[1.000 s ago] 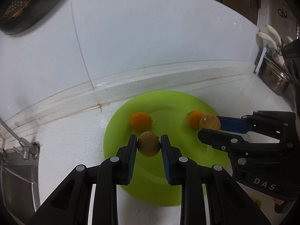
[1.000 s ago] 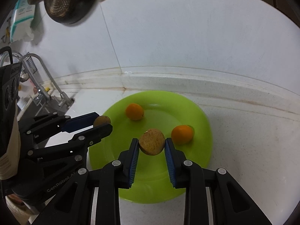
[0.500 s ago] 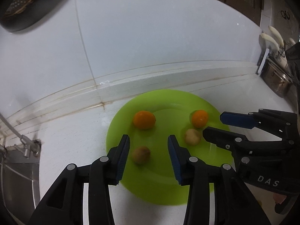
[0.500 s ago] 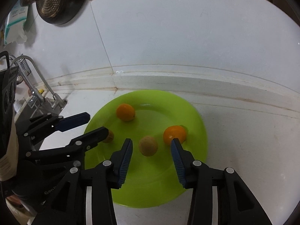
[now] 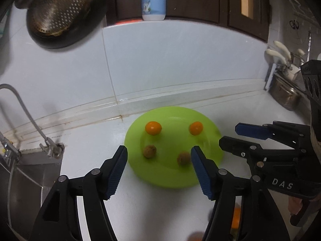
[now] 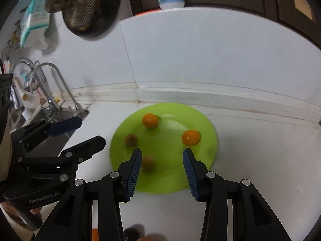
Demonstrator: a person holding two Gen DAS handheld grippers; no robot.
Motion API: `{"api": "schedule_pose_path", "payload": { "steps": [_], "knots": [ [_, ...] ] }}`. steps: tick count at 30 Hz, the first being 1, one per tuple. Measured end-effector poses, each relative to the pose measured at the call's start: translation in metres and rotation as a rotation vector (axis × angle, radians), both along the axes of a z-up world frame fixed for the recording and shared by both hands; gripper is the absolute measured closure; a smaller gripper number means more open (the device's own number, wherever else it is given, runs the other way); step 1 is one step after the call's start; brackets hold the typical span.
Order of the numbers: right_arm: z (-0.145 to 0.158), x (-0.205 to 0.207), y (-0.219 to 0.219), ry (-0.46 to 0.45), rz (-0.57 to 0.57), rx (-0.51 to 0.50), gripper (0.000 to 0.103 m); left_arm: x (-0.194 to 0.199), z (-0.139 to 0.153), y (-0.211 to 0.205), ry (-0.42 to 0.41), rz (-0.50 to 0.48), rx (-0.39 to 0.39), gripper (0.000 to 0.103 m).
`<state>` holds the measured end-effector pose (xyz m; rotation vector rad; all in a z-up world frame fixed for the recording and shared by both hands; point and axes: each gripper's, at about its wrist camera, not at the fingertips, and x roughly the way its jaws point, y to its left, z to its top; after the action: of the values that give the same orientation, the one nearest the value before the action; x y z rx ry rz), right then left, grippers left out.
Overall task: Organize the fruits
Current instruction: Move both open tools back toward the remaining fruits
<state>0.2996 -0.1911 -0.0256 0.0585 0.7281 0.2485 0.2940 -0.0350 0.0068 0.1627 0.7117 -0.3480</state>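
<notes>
- The green plate [image 5: 172, 178] sits on the white bench [image 5: 90, 140], close to the tiled wall.
- Four small fruits lie on it, all apart from one another: two orange ones, the left orange fruit [image 5: 153, 128] and the right orange fruit [image 5: 196, 128], at the back, and two brown ones, the left brown fruit [image 5: 149, 151] and the right brown fruit [image 5: 184, 158], nearer the front.
- The left hand-held gripper [image 5: 159, 160] hangs above the plate's near side, jaws spread wide, holding nothing.
- The right hand-held gripper [image 6: 161, 161] is likewise wide open and empty over the plate's front edge.
- A faucet [image 5: 24, 110] and sink [image 5: 30, 170] stand to the left; a colander [image 5: 60, 6] hangs above.
</notes>
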Motion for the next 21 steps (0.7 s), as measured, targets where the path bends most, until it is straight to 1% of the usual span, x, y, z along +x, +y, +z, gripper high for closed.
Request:
{"api": "schedule_pose_path", "payload": {
  "steps": [6, 11, 17, 21],
  "knots": [
    [0.017, -0.037, 0.002, -0.042, -0.003, -0.011, 0.059, -0.036, 0.011, 0.005, -0.015, -0.015, -0.012, 0.035],
    [0.024, -0.065, 0.004, -0.061, -0.001, -0.009, 0.059, -0.067, 0.015, 0.008, -0.031, -0.035, -0.013, 0.032],
    [0.018, -0.095, 0.003, -0.067, -0.020, 0.017, 0.060, -0.097, 0.006, 0.009, -0.022, -0.078, 0.002, 0.032],
    [0.008, -0.110, 0.006, -0.043, -0.032, 0.023, 0.060, -0.113, -0.004, 0.010, -0.023, -0.103, 0.023, 0.032]
  ]
}}
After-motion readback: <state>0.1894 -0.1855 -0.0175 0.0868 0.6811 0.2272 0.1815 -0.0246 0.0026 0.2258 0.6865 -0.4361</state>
